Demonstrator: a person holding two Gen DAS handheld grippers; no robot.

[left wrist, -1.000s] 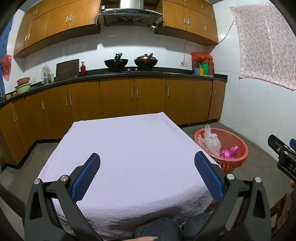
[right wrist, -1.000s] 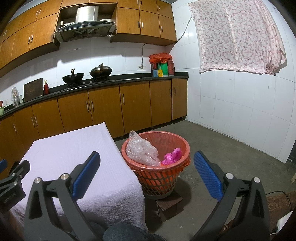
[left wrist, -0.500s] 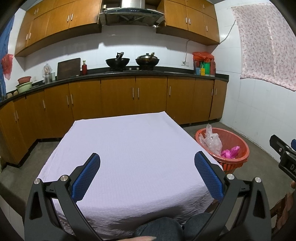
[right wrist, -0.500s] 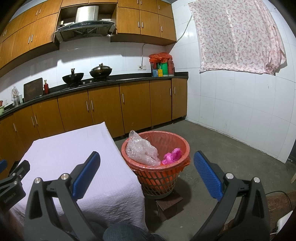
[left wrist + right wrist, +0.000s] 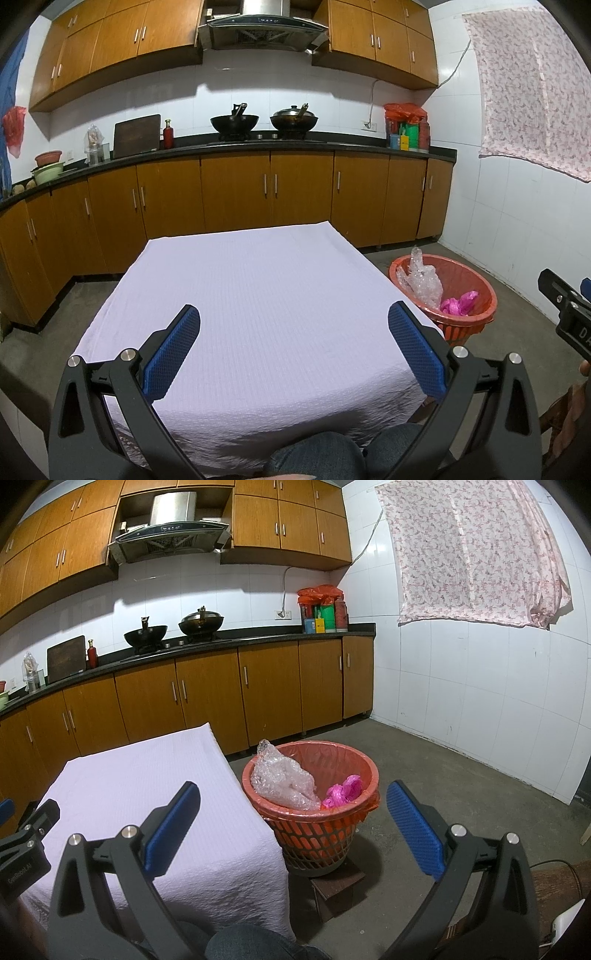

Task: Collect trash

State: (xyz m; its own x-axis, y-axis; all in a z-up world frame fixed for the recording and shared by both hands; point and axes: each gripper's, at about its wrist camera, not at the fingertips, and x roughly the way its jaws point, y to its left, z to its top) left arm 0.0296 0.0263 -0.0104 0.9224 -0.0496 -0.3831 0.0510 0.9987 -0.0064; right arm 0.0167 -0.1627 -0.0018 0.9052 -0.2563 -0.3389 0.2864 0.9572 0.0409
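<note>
An orange basket [image 5: 365,771] [image 5: 484,291] stands on the floor right of the table, on a small dark block [image 5: 338,880]. Inside it lie a clear bubble-wrap wad [image 5: 284,779] [image 5: 423,282] and a pink plastic bag [image 5: 341,792] [image 5: 458,302]. My left gripper [image 5: 294,343] is open above the near part of the table's white cloth [image 5: 258,295], nothing between its blue pads. My right gripper [image 5: 293,823] is open, held near the table's right corner, with the basket seen between its fingers further ahead. No loose trash shows on the cloth [image 5: 147,775].
Wooden cabinets [image 5: 236,199] with a black counter run along the far wall, carrying two woks [image 5: 234,122], a cutting board and bottles. A white tiled wall [image 5: 480,701] with a floral curtain [image 5: 472,554] bounds the right. Grey concrete floor [image 5: 443,775] surrounds the basket. A person's knees [image 5: 325,458] are at the table's near edge.
The left view has shifted slightly, lifting a little so the counter sits lower in view. The right gripper has stayed put. Both grippers remain open.
</note>
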